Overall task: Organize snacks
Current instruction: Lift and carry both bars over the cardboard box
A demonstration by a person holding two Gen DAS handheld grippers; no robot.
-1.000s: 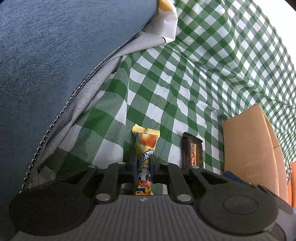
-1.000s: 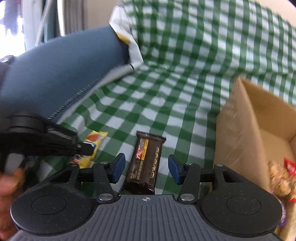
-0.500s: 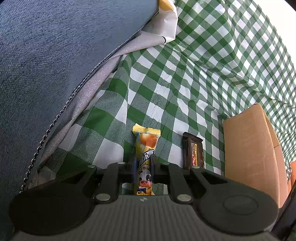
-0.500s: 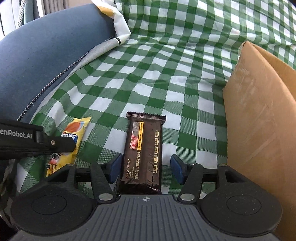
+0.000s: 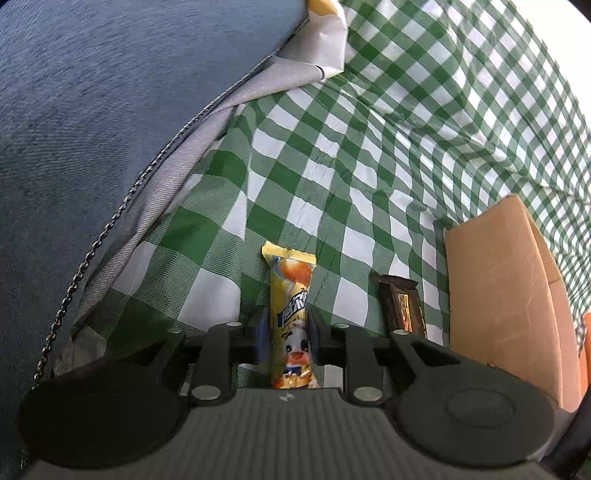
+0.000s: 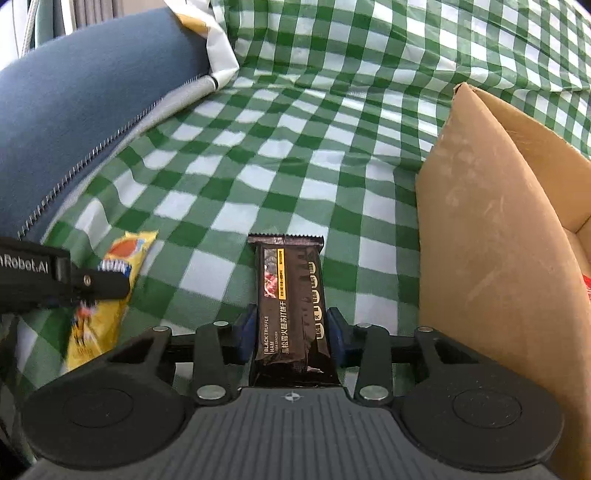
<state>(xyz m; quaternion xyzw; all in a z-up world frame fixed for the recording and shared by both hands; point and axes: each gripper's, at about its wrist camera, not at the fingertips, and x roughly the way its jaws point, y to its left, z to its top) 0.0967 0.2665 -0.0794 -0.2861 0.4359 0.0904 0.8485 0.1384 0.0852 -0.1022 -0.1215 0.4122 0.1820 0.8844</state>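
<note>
**Two snacks on the checked cloth, one in each pair of fingers**

A green-and-white checked cloth [image 5: 369, 166] covers the surface and lies in soft creases and ripples. It rises into a fold towards the far side. At its far left corner the cloth's edge [image 5: 328, 40] turns up, showing a white underside with a patch of yellow print.

Along the left, a large blue fabric cushion [image 5: 92, 129] bulges over the cloth. It has a grey border and a metal zip [image 5: 110, 229] running along its seam. Of the room, only pale vertical strips [image 6: 92, 14] show beyond the cushion in the right wrist view, too unclear to name.

On the right stands a brown cardboard box [image 6: 491, 240] with its flap upright. A sliver of red wrapper [image 6: 587, 284] shows inside it at the picture's edge.

The yellow snack packet [image 5: 291, 291] lies flat on the cloth, lengthwise between the fingers of the left gripper [image 5: 287, 332]. Those fingers have just been easing apart. They now stand narrow, close beside the packet's edges, without visibly pinching it.

The dark chocolate-coloured bar [image 6: 291, 295] lies on the cloth between the yellow packet and the box, apart from both. The right gripper [image 6: 291, 325] has just been closing on it. Its blue pads [image 6: 248, 332] sit against the bar's two long sides and grip its near end.
</note>
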